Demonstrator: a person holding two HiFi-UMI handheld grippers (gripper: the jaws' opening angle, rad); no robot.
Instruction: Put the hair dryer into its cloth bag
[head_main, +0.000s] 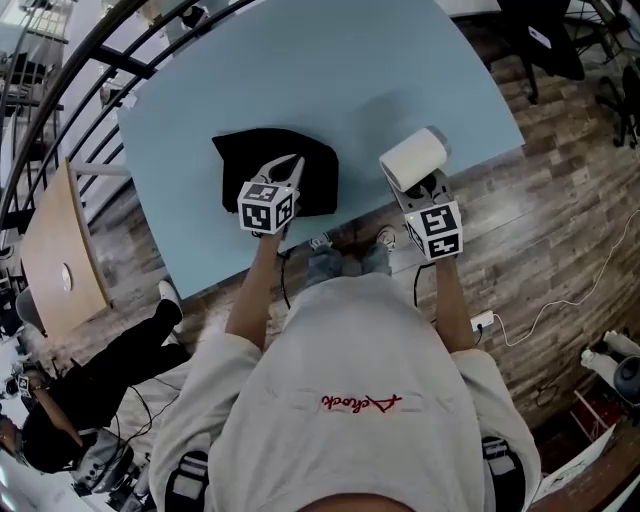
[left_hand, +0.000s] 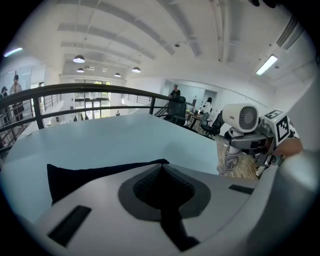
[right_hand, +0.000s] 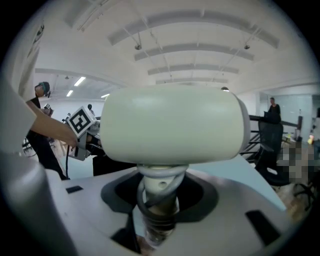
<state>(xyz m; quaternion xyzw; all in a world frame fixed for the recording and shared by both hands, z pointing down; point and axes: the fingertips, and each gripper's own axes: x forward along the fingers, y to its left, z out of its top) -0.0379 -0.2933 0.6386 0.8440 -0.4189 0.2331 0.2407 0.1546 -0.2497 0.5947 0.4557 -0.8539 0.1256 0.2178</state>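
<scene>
A black cloth bag lies on the light blue table near its front edge. My left gripper is shut on the bag's near edge; in the left gripper view the dark cloth runs into the shut left gripper. The cream hair dryer is held by its handle in my right gripper, to the right of the bag and above the table's edge. In the right gripper view the hair dryer fills the middle, its handle and coiled cord between the jaws of the right gripper. From the left, the hair dryer shows its grille.
A dark curved railing runs behind the table. A wooden desk stands at the left, with a person in black by it. On the plank floor lie a power strip and its cable. Office chairs stand at the far right.
</scene>
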